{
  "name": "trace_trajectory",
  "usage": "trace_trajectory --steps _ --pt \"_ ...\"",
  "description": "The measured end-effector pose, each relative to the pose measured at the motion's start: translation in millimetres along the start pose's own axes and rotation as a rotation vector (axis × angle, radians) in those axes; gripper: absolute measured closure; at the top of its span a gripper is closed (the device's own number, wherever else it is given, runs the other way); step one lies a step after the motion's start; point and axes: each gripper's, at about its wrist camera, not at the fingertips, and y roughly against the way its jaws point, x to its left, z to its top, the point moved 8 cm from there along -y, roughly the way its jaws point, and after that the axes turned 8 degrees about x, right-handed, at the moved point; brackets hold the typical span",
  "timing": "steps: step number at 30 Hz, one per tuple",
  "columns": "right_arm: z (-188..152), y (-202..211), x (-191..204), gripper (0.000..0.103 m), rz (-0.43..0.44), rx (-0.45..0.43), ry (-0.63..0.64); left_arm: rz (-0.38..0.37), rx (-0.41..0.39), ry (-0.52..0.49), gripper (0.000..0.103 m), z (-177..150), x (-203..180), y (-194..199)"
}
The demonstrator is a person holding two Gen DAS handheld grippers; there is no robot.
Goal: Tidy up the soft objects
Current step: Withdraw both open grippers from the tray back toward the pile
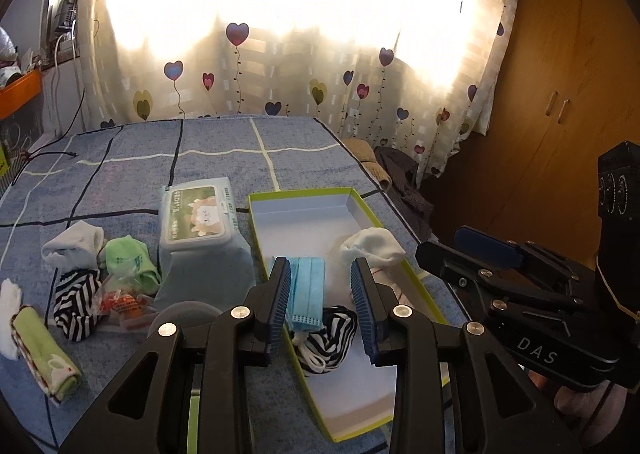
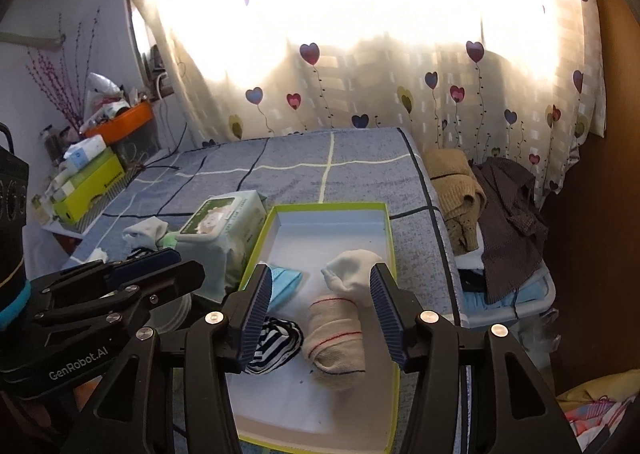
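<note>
A shallow green-rimmed box [image 1: 304, 194] [image 2: 328, 207] lies on the blue bed. Inside it are a blue face mask [image 1: 306, 290] [image 2: 286, 279], a striped sock [image 1: 334, 334] [image 2: 276, 346], a white sock [image 1: 372, 246] [image 2: 352, 268] and a beige rolled sock [image 2: 336, 338]. My left gripper [image 1: 322, 270] is open and empty above the mask. My right gripper [image 2: 320, 278] is open and empty over the beige and white socks. Left of the box lie a grey sock [image 1: 74, 244], a green sock [image 1: 128, 260], a second striped sock [image 1: 76, 302] and a rolled green cloth [image 1: 46, 350].
A wet-wipes pack [image 1: 204, 230] [image 2: 224, 230] stands against the box's left side. A small plastic packet [image 1: 124, 304] lies by the socks. Clothes [image 2: 492, 214] are heaped off the bed's right edge. A cluttered shelf [image 2: 88, 174] is at the left, a wardrobe [image 1: 568, 94] at the right.
</note>
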Motion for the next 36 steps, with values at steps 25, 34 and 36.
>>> trace_trajectory --steps 25,34,36 --pt "-2.7 5.2 151.0 0.047 0.169 -0.012 0.225 0.193 -0.092 0.188 0.070 -50.3 140.3 87.7" --pt "-14.2 -11.2 213.7 0.047 0.265 0.026 0.314 0.273 -0.102 0.284 0.070 -78.1 192.7 113.0" --pt "-16.2 -14.3 225.5 0.047 0.280 0.032 0.333 0.286 -0.103 0.298 0.070 -81.7 202.8 116.3"
